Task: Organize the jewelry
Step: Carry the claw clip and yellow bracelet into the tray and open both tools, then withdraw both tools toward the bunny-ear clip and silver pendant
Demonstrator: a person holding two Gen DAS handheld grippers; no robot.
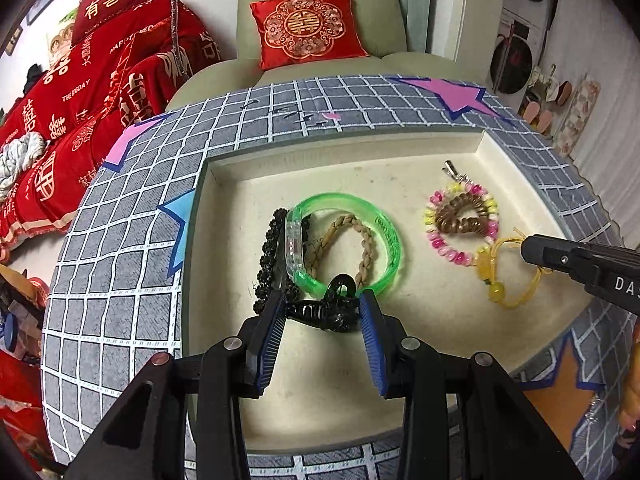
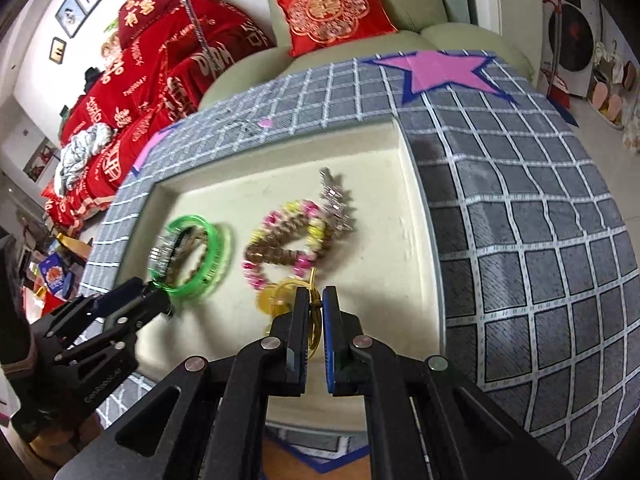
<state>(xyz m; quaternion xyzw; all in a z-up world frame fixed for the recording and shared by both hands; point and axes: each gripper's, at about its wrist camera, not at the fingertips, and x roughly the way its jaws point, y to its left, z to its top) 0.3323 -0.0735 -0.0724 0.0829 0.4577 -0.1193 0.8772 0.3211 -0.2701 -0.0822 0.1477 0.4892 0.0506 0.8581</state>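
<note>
— What do you have between your left claw (image 1: pixel 323 312) tips?

— A glossy black hair clip (image 1: pixel 324 314), lying crosswise, pinched at both ends. Just beyond it your green bangle (image 1: pixel 348 242) lies flat, ringing a braided tan cord (image 1: pixel 344 246), black beads (image 1: pixel 272 256) at its left.

— And your right claw (image 2: pixel 316 300)?

— It pinches a yellow cord bracelet (image 2: pixel 280 300); the pink-and-yellow bead ring (image 2: pixel 288 240) lies just ahead.

Behind your worktop stood a pale green armchair (image 1: pixel 320 20) (red cushion (image 1: pixel 308 28) on it), red bedding (image 1: pixel 80 92) heaped left.
</note>
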